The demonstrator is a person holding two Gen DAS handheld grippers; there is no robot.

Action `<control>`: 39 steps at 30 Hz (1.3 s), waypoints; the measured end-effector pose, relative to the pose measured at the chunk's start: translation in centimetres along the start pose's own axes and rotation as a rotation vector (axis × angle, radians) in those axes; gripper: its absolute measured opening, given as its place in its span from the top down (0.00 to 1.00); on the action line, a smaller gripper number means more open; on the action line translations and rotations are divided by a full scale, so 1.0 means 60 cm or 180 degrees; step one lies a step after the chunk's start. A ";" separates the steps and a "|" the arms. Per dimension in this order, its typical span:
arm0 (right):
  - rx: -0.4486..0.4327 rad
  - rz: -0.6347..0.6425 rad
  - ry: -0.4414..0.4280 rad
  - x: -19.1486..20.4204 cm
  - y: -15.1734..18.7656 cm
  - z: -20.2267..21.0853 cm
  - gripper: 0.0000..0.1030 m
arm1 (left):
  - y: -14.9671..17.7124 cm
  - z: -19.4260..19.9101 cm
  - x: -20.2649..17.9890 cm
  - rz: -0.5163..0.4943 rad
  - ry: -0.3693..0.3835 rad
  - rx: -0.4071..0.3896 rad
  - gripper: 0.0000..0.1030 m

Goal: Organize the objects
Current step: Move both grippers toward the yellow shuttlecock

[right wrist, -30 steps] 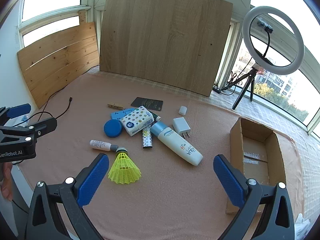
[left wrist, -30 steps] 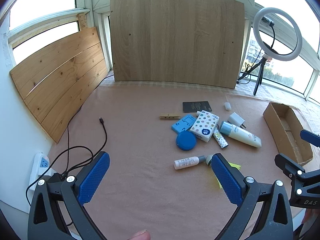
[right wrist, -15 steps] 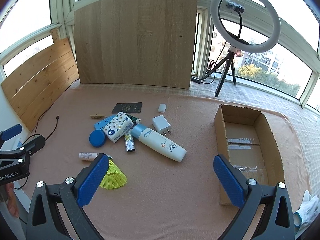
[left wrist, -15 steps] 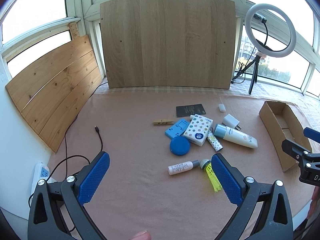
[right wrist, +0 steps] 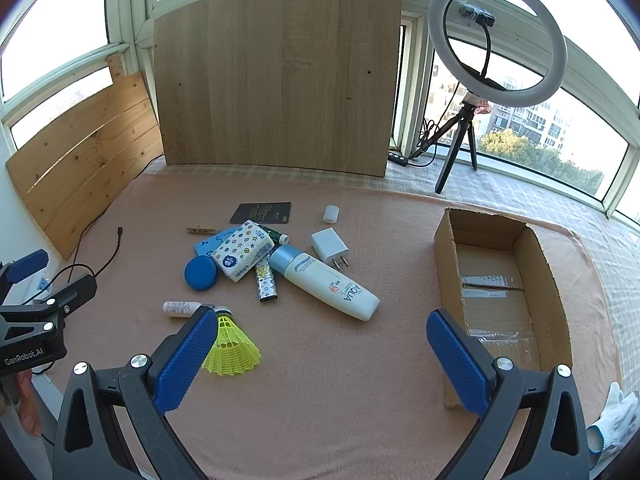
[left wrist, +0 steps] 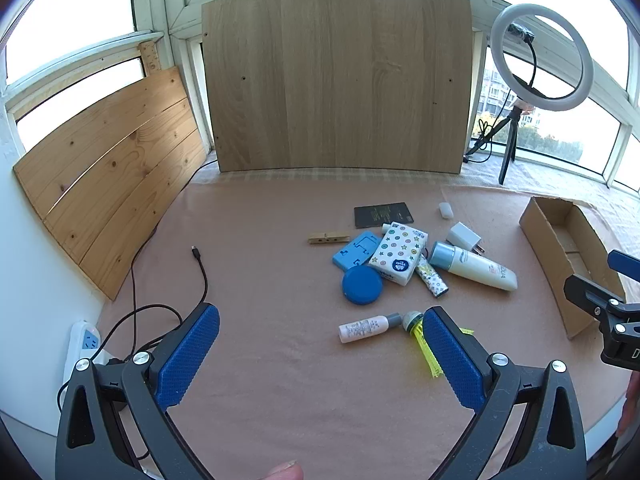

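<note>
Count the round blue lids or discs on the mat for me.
1. The blue disc lies left of the patterned tissue pack, touching the blue plastic stand. Another could hide under the pile, but none shows.

Bare cloth (right wrist: 320, 380) lies open ahead of the right gripper (right wrist: 320, 354); a shuttlecock (right wrist: 232, 348) crowds ten o'clock, a sunscreen bottle (right wrist: 326, 282) twelve, a cardboard box (right wrist: 452, 248) two.

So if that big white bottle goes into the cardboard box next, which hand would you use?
Probably the right. The right hand-held gripper is open, with the white bottle just ahead and the cardboard box beside it. From the left hand-held gripper, also open, the bottle lies further off to the right.
</note>
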State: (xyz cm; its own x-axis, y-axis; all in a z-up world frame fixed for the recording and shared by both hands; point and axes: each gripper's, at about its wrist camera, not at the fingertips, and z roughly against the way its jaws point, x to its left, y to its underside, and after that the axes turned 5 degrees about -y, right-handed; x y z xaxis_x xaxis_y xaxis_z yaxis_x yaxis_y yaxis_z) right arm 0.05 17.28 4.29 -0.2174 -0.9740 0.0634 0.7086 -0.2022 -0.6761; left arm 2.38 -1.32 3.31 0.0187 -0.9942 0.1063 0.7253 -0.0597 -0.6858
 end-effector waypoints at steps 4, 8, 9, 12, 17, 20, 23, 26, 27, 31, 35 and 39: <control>0.0007 0.0000 0.0005 0.001 0.000 0.002 0.00 | 0.001 0.001 0.001 -0.0003 0.0007 0.0001 0.00; 0.0020 0.0007 0.0005 0.001 0.001 0.003 0.00 | 0.004 0.004 0.000 -0.0014 0.0006 0.0005 0.00; 0.0020 0.0007 0.0004 0.002 0.002 0.003 0.00 | 0.005 0.004 -0.001 -0.0016 0.0007 0.0006 0.00; 0.0033 0.0015 0.0004 0.003 0.004 0.003 0.00 | 0.006 0.004 -0.002 -0.0021 0.0009 0.0012 0.00; 0.0050 0.0033 0.0004 0.006 0.007 0.002 0.00 | 0.014 -0.004 0.002 -0.0012 0.0013 0.0062 0.00; 0.0070 0.0049 -0.0002 0.007 0.008 -0.001 0.00 | 0.018 -0.009 0.008 0.0013 0.0023 0.0089 0.00; 0.0107 0.0074 -0.0003 0.009 0.011 -0.009 0.00 | 0.023 -0.017 0.015 0.0036 0.0020 0.0120 0.00; 0.0192 0.0113 -0.0028 0.011 0.020 -0.026 0.00 | 0.032 -0.032 0.023 0.0048 0.0027 0.0175 0.00; 0.0230 0.0134 -0.0021 0.012 0.024 -0.032 0.00 | 0.035 -0.038 0.026 0.0056 0.0033 0.0203 0.00; 0.0300 0.0196 -0.0021 0.017 0.033 -0.048 0.00 | 0.043 -0.057 0.027 0.0041 0.0024 0.0278 0.00; 0.0283 0.0256 -0.0014 0.019 0.030 -0.053 0.00 | 0.042 -0.064 0.018 0.0001 0.0062 0.0276 0.00; 0.0298 0.0238 -0.0042 0.016 0.030 -0.062 0.00 | 0.042 -0.071 0.008 -0.0042 0.0056 0.0283 0.00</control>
State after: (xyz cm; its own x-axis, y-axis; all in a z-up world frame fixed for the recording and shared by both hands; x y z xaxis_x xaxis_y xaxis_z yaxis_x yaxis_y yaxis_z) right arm -1.39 16.35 0.42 -0.1532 -0.9879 0.0256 0.7823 -0.1370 -0.6077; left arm 1.31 -2.30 -1.44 -0.0027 -0.9948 0.1017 0.7836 -0.0653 -0.6178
